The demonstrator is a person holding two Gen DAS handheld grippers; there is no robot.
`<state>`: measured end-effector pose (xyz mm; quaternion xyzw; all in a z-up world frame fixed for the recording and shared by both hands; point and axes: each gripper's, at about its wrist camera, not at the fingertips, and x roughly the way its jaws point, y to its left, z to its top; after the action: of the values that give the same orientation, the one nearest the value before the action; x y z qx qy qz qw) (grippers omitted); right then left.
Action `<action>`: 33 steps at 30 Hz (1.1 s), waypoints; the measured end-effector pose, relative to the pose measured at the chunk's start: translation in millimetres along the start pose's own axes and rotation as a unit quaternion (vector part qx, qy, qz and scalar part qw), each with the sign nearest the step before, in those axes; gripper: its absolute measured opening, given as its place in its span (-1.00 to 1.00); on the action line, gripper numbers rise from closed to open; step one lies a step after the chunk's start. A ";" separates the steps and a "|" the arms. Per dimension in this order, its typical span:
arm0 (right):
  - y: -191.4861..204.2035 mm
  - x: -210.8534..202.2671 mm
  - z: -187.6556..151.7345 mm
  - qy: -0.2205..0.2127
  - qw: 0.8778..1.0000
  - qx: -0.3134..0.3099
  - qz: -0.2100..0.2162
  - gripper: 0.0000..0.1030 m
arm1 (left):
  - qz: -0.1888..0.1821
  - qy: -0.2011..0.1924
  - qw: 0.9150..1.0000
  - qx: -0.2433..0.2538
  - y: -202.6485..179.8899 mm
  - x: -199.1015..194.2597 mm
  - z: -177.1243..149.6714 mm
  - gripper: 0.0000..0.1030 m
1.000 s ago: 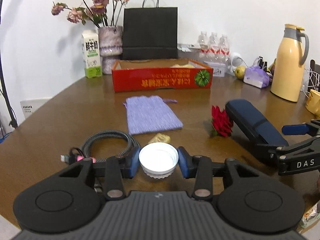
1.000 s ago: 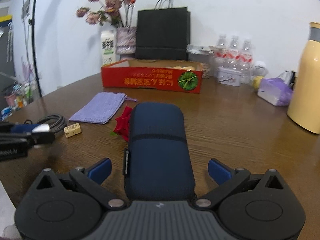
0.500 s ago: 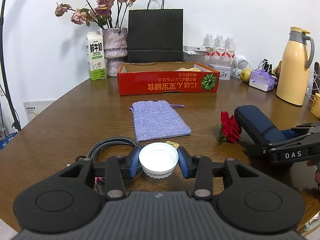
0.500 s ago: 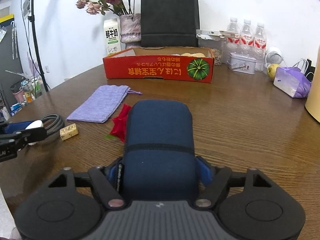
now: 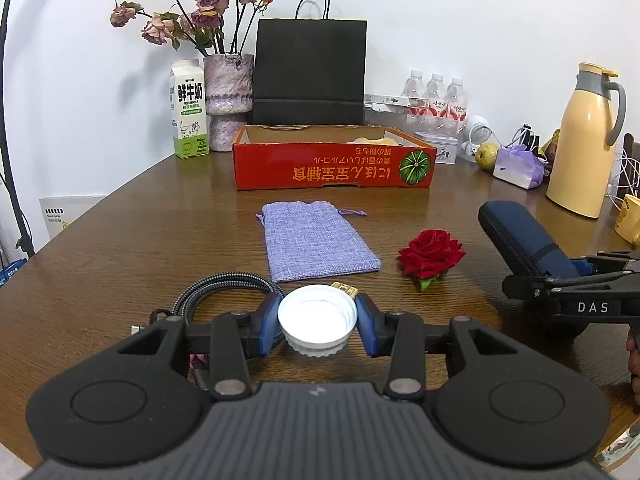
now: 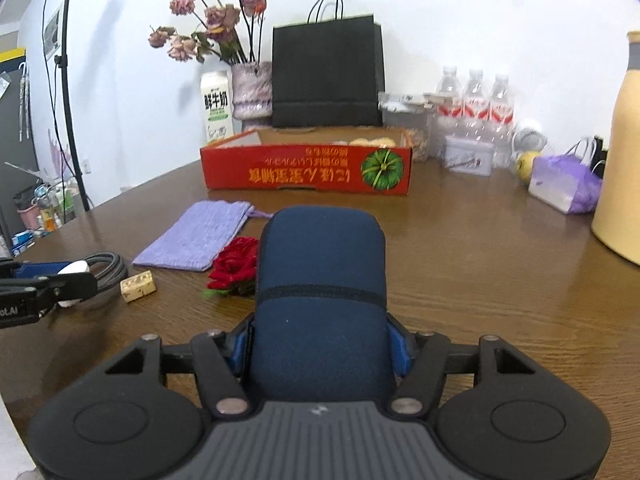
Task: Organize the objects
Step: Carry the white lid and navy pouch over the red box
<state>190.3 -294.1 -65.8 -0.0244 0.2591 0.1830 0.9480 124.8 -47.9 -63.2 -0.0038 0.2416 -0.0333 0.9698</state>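
The navy zip case (image 6: 322, 300) fills the lower centre of the right wrist view, long axis pointing up-frame toward the red box (image 6: 308, 170). The right claw (image 6: 322, 350) has just closed onto its near end. The left claw (image 5: 317, 322) pinches a white cap (image 5: 317, 320) above the worktop (image 5: 120, 248).

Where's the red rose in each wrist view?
Left wrist: rose right of centre, on the table between the purple pouch and the navy case.
Right wrist: rose left of centre, partly hidden behind the case's left edge, just below the pouch.
Shared landmark: the red box at the back of the table.
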 end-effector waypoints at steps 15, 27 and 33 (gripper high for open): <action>26.9 -4.2 6.1 -0.051 0.998 0.019 -0.011 0.20 | -0.005 -0.025 1.000 -0.010 17.7 -7.2 14.6 -0.21; 49.6 5.3 35.2 -0.068 0.998 0.012 -0.011 0.20 | -0.016 -0.042 0.999 -0.008 26.4 5.0 47.7 -0.21; 55.0 14.7 54.5 -0.073 0.997 0.009 -0.014 0.20 | -0.013 -0.047 0.999 -0.008 30.3 17.4 69.0 -0.21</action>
<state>208.6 -230.2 -23.4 -0.0059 0.1904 0.1691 0.9670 174.4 -19.3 -11.1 -0.0166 0.1962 -0.0438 0.9795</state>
